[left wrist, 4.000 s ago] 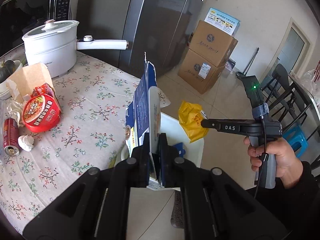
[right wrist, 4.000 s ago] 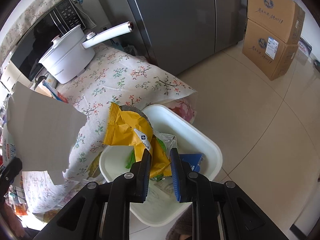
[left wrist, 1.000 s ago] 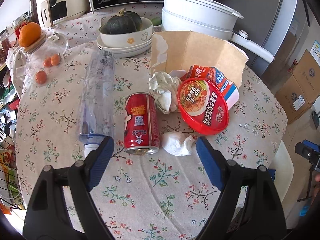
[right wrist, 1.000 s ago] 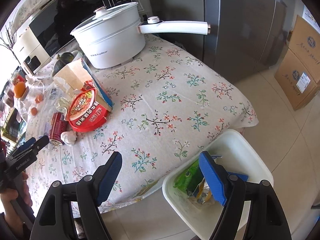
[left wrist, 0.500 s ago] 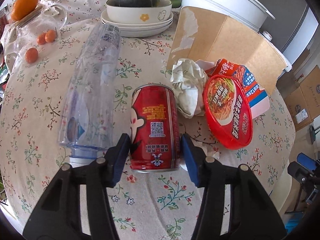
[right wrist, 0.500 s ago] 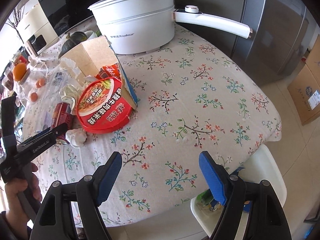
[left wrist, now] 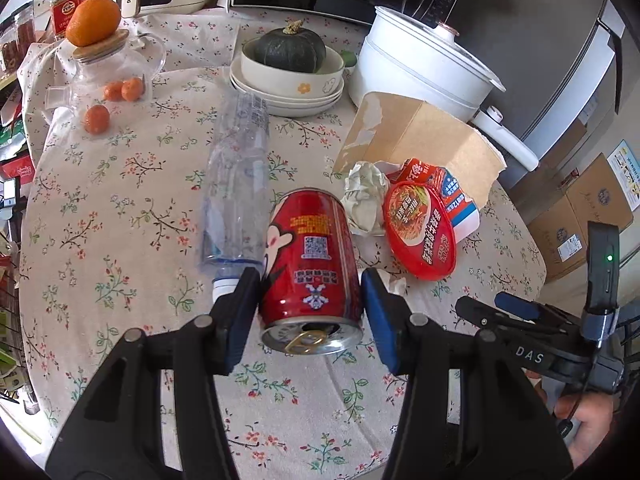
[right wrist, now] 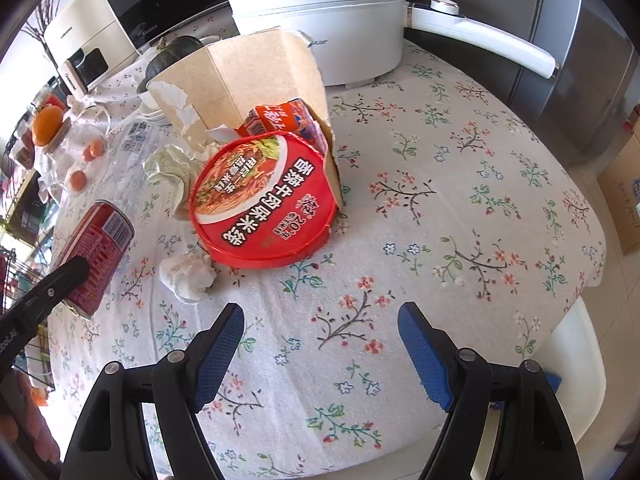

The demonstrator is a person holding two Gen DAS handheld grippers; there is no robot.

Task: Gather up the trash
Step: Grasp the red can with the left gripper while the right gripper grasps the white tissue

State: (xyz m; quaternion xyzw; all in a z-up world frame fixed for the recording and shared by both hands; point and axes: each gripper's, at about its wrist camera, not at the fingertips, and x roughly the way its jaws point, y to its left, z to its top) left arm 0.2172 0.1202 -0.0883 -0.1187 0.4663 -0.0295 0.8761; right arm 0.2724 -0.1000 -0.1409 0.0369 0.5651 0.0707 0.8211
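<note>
My left gripper (left wrist: 310,312) is shut on a red drink can (left wrist: 312,256) that lies on its side on the floral tablecloth; the can also shows in the right wrist view (right wrist: 94,248). My right gripper (right wrist: 320,356) is open and empty above the cloth, just short of a red instant-noodle bowl (right wrist: 264,200). A white crumpled tissue (right wrist: 188,274) lies by the bowl. A crumpled paper ball (left wrist: 364,196), an empty clear plastic bottle (left wrist: 236,184) and a torn brown cardboard piece (left wrist: 424,140) lie around the can.
A white pot (left wrist: 424,64) with a long handle, a bowl holding a dark squash (left wrist: 290,56) and a glass jar with oranges (left wrist: 100,64) stand at the back. The white trash bin's rim (right wrist: 580,380) shows past the table edge, lower right. Cardboard boxes (left wrist: 580,216) stand on the floor.
My left gripper has closed in on the red can and grips it. My right gripper has moved nearer the noodle bowl, still open.
</note>
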